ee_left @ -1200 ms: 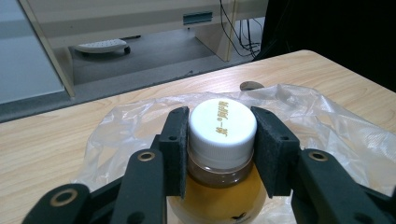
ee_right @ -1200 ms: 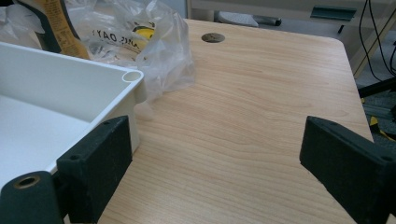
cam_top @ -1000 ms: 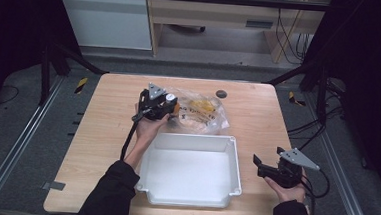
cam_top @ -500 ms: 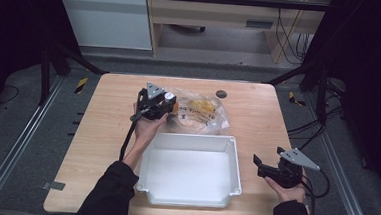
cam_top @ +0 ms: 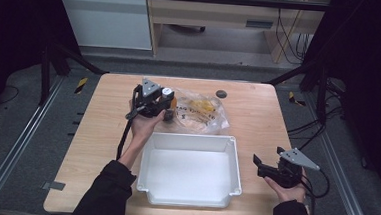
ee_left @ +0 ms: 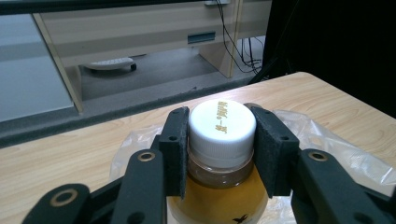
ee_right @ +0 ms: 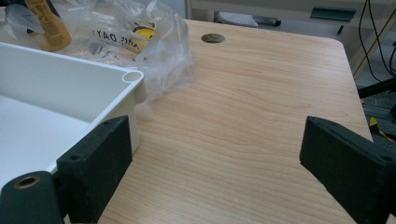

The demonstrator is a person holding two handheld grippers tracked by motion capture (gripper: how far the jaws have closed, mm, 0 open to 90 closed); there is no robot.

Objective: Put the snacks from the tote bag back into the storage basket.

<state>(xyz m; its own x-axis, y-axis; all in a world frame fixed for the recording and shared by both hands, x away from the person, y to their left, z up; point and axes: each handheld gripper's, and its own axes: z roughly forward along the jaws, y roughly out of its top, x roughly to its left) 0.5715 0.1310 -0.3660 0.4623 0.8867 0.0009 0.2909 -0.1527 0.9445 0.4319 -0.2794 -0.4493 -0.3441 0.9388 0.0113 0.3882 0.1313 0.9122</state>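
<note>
A clear bottle (ee_left: 219, 200) of amber liquid with a white cap (cam_top: 168, 92) stands upright at the left end of a crumpled clear plastic bag (cam_top: 203, 113). My left gripper (ee_left: 222, 140) is shut on the bottle, its pads (ee_left: 175, 140) pressed to both sides of the cap. It is held at the back left of the table (cam_top: 107, 132), seen in the high view as the left gripper (cam_top: 165, 100). My right gripper (cam_top: 267, 157) rests low at the front right, just right of the white tray (cam_top: 191, 137). The right gripper (ee_right: 219, 163) is open with only bare wood between its jaws.
The white tray's corner (ee_right: 130, 77) lies close to the right gripper's left jaw, and the bag (ee_right: 140, 32) spreads behind it. A dark round grommet (cam_top: 221, 94) sits in the tabletop at the back. Black frame posts flank the table.
My left gripper has shifted slightly left with the bottle in it. The right gripper has stayed still.
</note>
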